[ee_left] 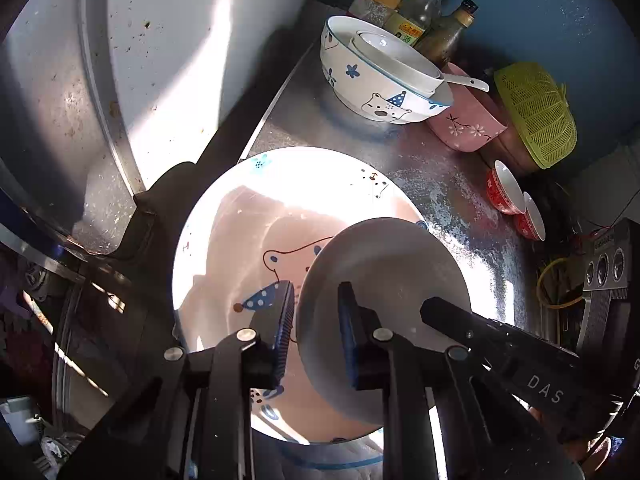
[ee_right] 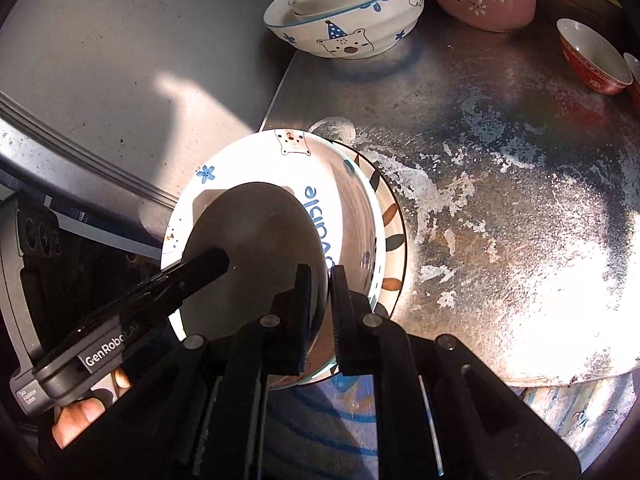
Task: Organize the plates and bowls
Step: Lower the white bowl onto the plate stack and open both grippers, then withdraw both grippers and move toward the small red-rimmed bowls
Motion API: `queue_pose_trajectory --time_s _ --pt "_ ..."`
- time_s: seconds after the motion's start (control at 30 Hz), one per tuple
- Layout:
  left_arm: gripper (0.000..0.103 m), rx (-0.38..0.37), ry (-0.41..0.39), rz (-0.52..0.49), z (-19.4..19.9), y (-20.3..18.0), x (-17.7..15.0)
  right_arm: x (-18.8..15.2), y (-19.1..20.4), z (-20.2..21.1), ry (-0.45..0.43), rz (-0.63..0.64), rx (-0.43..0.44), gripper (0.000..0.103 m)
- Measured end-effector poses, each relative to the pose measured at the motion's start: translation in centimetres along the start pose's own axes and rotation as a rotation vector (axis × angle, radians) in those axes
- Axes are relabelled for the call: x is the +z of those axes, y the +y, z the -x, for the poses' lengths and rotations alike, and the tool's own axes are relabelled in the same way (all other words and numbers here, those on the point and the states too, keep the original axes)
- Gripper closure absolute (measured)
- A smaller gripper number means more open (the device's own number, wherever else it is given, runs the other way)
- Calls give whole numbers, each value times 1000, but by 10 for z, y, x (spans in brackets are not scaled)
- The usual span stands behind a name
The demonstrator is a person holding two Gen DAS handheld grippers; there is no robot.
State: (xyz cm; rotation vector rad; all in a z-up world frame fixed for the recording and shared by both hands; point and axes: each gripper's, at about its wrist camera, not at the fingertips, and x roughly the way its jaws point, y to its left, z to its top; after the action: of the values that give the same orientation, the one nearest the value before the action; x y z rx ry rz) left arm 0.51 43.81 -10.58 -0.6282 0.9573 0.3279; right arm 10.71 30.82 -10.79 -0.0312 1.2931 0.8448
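Note:
A plain grey plate is held tilted above a white bear-print plate. My left gripper is shut on the grey plate's near rim. In the right wrist view the same grey plate is dark in shadow, and my right gripper is shut on its right rim. The bear plate rests on a leaf-pattern plate. The other gripper's finger touches the grey plate in each view.
A bear-print bowl with smaller white bowls nested in it stands at the back of the metal counter. Beside it are a pink flowered bowl, two red bowls, a yellow basket and bottles.

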Motion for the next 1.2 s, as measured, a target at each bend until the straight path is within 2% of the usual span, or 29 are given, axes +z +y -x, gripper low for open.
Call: queue_pose_trajectory --time_s 0.03,0.07,0.23,0.3,0.33,0.37,0.4,0.43,0.47,0.63,0.83,0.97,1.2 --pt "48 -1 -6 2 2 -1 0 0 0 3 -5 3 -3 91" --pt "35 -2 -13 4 4 -1 0 0 0 4 -9 8 -8 91" --pt "23 10 -39 31 16 -1 2 -1 -5 16 -19 14 -6 90" --pt "12 17 -53 45 20 0 2 -3 -8 24 -29 17 9 85" --pt "5 24 -65 53 23 1 1 -4 -8 28 -37 21 12 68" --pt "4 32 -77 60 26 1 1 -5 -9 33 -49 26 11 40" --pt "4 35 -82 64 29 2 0 -6 -10 37 -65 25 18 27" --pt "3 37 -84 66 30 2 0 -7 -12 43 -85 20 27 9" --pt "3 42 -87 66 32 1 0 -8 -14 48 -101 16 31 5" --pt "0 80 -119 53 40 -4 -1 -9 -22 58 -95 15 13 0" --pt "0 108 -160 44 59 -7 -5 -12 -29 68 -112 -7 14 0" --pt "0 140 -193 55 82 -1 -15 -12 -23 70 -115 4 36 0" --pt "0 248 -253 118 140 21 -50 -15 1 68 -117 75 104 0"
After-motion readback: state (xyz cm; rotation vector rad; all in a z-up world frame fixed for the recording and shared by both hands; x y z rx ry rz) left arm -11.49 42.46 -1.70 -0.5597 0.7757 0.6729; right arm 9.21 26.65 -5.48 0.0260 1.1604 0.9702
